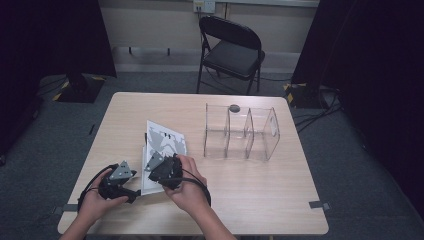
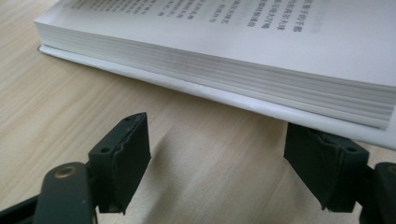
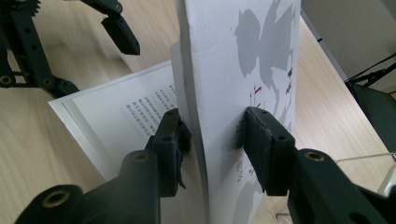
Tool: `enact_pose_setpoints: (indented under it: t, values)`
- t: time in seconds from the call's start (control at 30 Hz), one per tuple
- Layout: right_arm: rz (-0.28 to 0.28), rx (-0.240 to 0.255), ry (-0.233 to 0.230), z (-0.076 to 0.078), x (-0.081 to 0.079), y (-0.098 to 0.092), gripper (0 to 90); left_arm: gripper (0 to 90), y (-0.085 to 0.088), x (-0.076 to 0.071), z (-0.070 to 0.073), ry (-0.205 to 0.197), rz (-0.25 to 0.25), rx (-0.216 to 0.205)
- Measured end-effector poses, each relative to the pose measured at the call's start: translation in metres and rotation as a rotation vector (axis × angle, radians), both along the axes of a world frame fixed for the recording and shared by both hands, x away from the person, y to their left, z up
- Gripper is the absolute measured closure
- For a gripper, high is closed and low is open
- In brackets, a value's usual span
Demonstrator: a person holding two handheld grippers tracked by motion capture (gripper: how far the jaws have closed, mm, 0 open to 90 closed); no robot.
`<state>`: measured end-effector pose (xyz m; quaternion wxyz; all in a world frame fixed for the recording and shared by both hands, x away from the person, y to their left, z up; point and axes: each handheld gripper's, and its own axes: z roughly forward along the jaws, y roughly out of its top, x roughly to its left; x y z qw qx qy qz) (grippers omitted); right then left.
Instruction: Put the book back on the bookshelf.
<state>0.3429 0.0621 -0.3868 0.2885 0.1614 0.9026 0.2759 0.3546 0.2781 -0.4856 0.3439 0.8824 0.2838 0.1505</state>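
A white book (image 1: 165, 140) lies on the wooden table (image 1: 260, 190) with its front part lifted. My right gripper (image 3: 212, 135) is shut on that raised cover and sheaf of pages (image 3: 233, 56), which stand nearly upright above an open page of printed text (image 3: 140, 107). In the high view the right gripper (image 1: 152, 172) sits at the book's near edge. My left gripper (image 2: 219, 154) is open just left of the book, low over the table, with nothing between its jaws. Its jaws face the stack of pages (image 2: 224, 28). One of its fingers (image 3: 122, 36) shows beyond the book in the right gripper view.
A clear acrylic organiser (image 1: 241, 132) with several compartments stands at the table's back right, a small dark round thing (image 1: 234, 107) behind it. A black folding chair (image 1: 231, 47) stands beyond the table. Dark curtains hang on both sides.
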Motion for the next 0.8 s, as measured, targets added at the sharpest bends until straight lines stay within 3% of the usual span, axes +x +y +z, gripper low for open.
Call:
enact_pose_setpoints:
  t: [0.33, 0.8]
  values:
    - [0.010, -0.023, 0.004, 0.002, 0.000, 0.000, 58.5, 22.6, -0.001, -0.004, 0.008, -0.063, -0.027, 0.009]
    - [0.023, -0.038, 0.008, 0.003, 0.000, -0.002, 58.5, 22.2, -0.009, -0.007, 0.017, -0.113, -0.055, 0.036]
